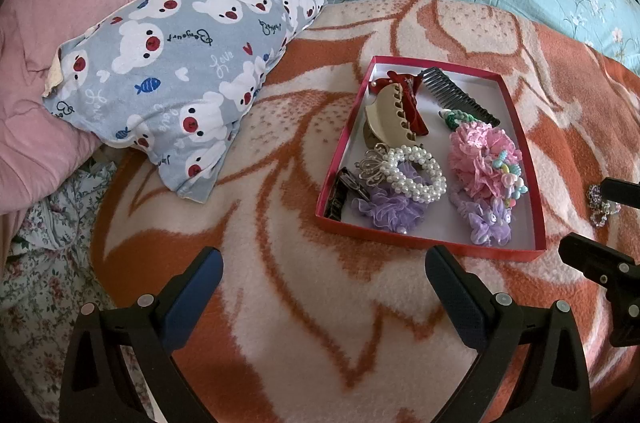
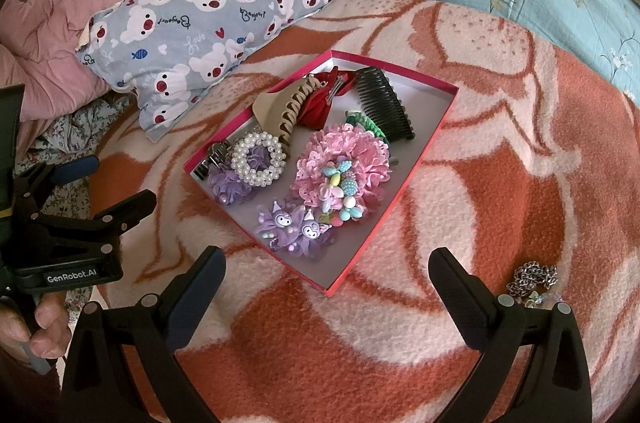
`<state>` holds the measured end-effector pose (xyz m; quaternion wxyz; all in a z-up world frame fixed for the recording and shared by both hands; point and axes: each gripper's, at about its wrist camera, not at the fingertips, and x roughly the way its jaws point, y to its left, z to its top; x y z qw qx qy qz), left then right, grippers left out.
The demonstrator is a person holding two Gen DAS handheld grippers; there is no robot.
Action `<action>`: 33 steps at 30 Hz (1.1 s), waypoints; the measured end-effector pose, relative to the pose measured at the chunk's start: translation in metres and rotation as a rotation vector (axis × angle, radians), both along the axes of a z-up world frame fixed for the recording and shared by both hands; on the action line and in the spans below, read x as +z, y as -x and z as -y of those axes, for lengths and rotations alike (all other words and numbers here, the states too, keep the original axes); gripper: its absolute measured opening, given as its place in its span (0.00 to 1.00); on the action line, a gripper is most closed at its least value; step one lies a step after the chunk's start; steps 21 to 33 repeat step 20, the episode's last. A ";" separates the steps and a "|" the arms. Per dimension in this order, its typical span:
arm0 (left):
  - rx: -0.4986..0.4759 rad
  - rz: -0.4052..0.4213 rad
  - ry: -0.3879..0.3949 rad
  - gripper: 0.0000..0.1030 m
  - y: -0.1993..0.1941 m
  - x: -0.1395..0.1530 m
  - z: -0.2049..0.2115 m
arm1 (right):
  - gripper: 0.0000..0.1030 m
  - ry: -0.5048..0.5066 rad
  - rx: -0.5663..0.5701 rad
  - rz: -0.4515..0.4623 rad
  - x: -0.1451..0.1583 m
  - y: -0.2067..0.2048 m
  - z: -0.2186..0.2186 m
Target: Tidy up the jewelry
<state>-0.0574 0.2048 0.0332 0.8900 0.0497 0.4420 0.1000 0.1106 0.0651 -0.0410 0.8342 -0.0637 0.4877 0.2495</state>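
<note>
I see both my left gripper (image 1: 324, 283) and right gripper (image 2: 326, 283) wide, empty — the red box (image 2: 420, 167) runs lengthwise away from me, chain (image 2: 534, 279) beside it.

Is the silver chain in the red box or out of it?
Out: the silver chain lies on the blanket, beside the red box.

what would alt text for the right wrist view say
A red tray of hair accessories sits on an orange-and-white blanket, holding a pearl scrunchie, pink flower scrunchie, black comb and beige claw clip. The open right gripper hovers before it, a chain bracelet lying outside the tray beside its right finger.
</note>
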 end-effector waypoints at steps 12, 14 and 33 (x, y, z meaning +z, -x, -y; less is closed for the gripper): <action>0.001 -0.001 0.008 0.99 0.000 0.001 0.001 | 0.99 -0.002 -0.005 -0.002 0.000 0.000 0.002; 0.003 -0.002 0.005 0.99 -0.001 0.001 0.001 | 0.99 -0.004 -0.006 -0.003 0.000 -0.001 0.001; 0.002 0.001 0.005 0.99 0.000 0.001 0.003 | 0.99 -0.016 -0.013 0.002 0.000 0.000 0.001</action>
